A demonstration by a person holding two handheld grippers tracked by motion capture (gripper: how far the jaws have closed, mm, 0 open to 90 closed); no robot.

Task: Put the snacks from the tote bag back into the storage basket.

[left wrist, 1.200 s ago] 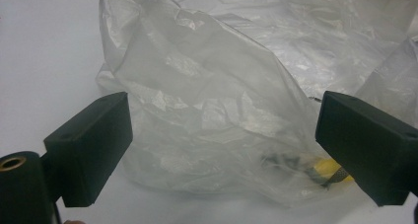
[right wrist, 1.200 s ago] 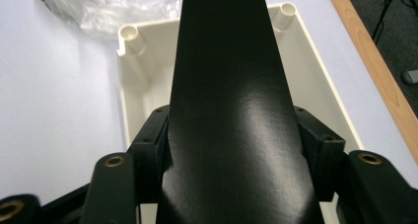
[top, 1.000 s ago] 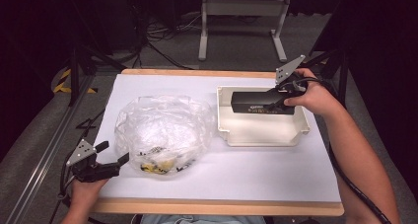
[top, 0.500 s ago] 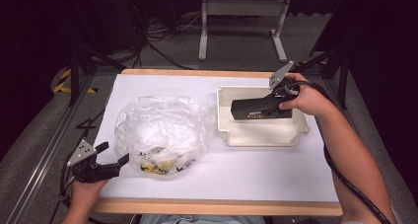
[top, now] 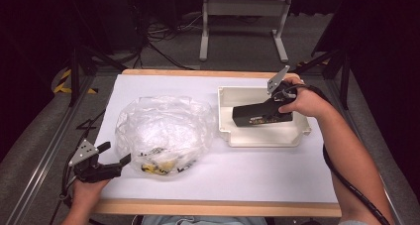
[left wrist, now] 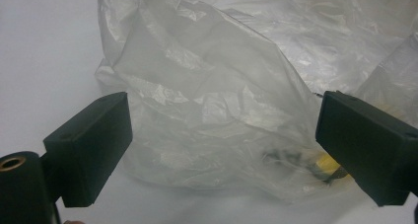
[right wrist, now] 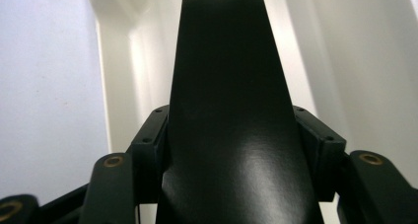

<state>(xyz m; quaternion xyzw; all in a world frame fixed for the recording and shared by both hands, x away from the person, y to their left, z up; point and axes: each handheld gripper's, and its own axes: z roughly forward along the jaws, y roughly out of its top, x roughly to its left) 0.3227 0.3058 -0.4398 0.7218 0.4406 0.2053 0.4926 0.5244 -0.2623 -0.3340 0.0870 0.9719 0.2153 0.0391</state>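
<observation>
A plastic bag [top: 161, 133] is laid on the table [top: 257, 175], left of a tray [top: 265, 136]; a box [top: 261, 115] is held over the tray.

Left gripper [left wrist: 224, 150], jaws wide apart, facing clear plastic bag [left wrist: 236, 86].
Bag crumpled on white desk surface [left wrist: 44, 61]; yellow and dark items [left wrist: 315, 165] visible through the film near one jaw.
</observation>
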